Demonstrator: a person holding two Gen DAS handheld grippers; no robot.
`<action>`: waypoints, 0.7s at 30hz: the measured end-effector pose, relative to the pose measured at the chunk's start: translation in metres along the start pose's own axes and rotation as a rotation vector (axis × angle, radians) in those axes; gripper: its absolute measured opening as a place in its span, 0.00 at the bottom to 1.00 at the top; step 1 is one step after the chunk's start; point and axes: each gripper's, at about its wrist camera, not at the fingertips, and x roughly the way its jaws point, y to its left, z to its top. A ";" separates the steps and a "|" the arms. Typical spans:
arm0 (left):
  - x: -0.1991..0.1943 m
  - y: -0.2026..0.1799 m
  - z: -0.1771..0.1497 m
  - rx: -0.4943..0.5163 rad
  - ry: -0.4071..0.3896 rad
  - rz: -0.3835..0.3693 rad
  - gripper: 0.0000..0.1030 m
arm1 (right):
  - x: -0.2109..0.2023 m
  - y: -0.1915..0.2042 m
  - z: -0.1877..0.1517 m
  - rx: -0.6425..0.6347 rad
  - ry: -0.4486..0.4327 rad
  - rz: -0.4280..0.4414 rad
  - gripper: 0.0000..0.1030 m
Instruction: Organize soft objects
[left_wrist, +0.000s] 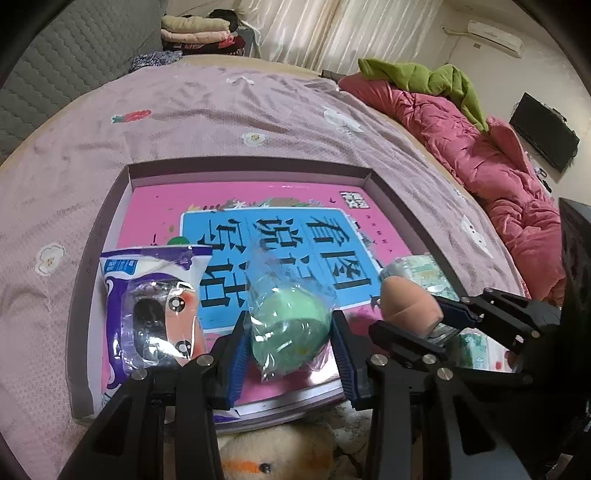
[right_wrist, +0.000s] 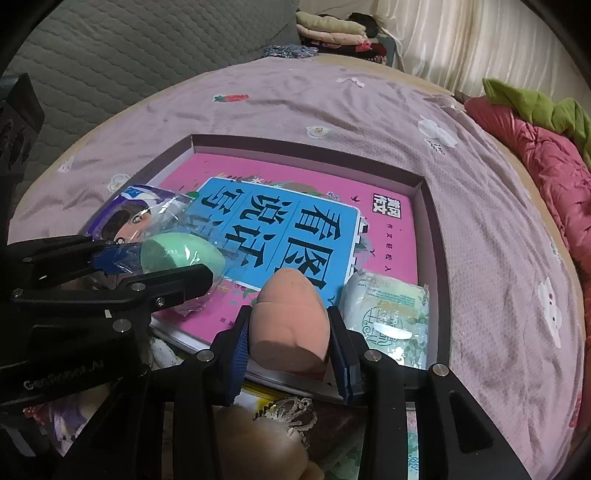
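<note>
My left gripper (left_wrist: 288, 343) is shut on a green sponge in a clear bag (left_wrist: 290, 325), held over the near edge of a shallow box (left_wrist: 251, 166). It also shows in the right wrist view (right_wrist: 181, 258). My right gripper (right_wrist: 291, 339) is shut on a bare orange egg-shaped sponge (right_wrist: 291, 321), to the right of the green one; it shows in the left wrist view (left_wrist: 410, 302) too. A pink and blue book (right_wrist: 295, 229) lies flat in the box.
A purple cartoon-print packet (left_wrist: 155, 306) lies in the box's left part, a pale tissue pack (right_wrist: 391, 314) in its right. The box sits on a mauve bedspread (left_wrist: 221, 110). A pink quilt (left_wrist: 498, 166) lies right. A plush toy (left_wrist: 277, 458) lies below the grippers.
</note>
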 end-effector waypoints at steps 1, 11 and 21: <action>0.001 0.001 0.000 -0.006 0.003 0.004 0.41 | 0.000 0.000 0.000 -0.002 0.001 -0.001 0.39; 0.001 0.007 0.002 -0.020 0.005 0.031 0.42 | 0.000 -0.001 -0.001 -0.006 0.000 -0.005 0.41; 0.002 0.008 0.004 -0.015 0.013 0.039 0.42 | -0.002 -0.003 -0.001 -0.008 -0.006 -0.006 0.51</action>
